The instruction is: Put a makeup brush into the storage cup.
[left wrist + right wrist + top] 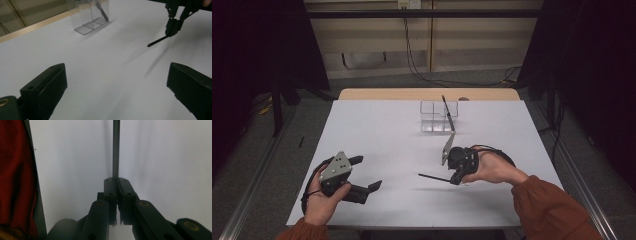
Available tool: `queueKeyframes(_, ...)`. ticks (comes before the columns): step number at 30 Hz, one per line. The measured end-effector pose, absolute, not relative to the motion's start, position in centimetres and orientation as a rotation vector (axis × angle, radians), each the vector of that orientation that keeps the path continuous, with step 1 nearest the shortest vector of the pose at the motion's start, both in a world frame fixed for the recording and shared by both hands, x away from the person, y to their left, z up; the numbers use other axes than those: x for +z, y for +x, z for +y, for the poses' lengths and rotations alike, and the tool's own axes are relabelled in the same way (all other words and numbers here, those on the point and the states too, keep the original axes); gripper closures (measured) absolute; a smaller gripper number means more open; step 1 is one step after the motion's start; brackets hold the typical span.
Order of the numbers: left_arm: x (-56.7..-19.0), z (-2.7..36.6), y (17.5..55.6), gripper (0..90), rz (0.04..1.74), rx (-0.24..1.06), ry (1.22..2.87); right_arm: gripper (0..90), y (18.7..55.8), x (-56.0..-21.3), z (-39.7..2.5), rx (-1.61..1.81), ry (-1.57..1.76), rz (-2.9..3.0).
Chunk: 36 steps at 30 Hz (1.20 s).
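My right gripper (pixel 456 180) is shut on a thin black pen (pixel 434 177), held just above the white table (pixel 377 150) right of centre; the pen sticks out leftward from the jaws. In the right gripper view the pen (pixel 116 147) runs straight up from the closed fingertips (pixel 116 180). The left gripper view shows that same gripper (pixel 172 31) with the pen (pixel 157 41) slanting down. My left gripper (pixel 368 172) rests open at the front left of the table, nothing between its fingers (pixel 46 87). A clear plastic divided holder (pixel 438 116) stands at the back with another black pen (pixel 448 113) leaning in it.
The clear holder (pixel 90 15) shows at the top of the left gripper view. A wooden table edge (pixel 427 94) runs behind the white surface. Dark curtains hang at both sides, and cables trail on the floor behind.
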<state>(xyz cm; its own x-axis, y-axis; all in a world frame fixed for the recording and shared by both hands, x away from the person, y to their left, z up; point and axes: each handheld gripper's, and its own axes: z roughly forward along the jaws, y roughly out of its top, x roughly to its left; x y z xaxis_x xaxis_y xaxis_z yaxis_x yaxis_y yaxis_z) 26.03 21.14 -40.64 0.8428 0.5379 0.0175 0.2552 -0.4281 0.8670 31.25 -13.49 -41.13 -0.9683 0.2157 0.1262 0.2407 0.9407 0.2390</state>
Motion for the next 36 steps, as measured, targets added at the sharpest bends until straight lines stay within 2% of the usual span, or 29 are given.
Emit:
queueKeyframes(10, -39.9, 18.7, 26.7, 3.1, 0.489, 0.312, 2.116, 86.9, 31.0, -41.0, -12.6, -0.356, -0.304, -2.996)
queueKeyframes(36, -40.3, 13.6, 28.4, 3.7, 0.406, 0.165, 2.266, 86.9, 30.9, -41.6, -10.5, -0.338, -0.215, -2.976)
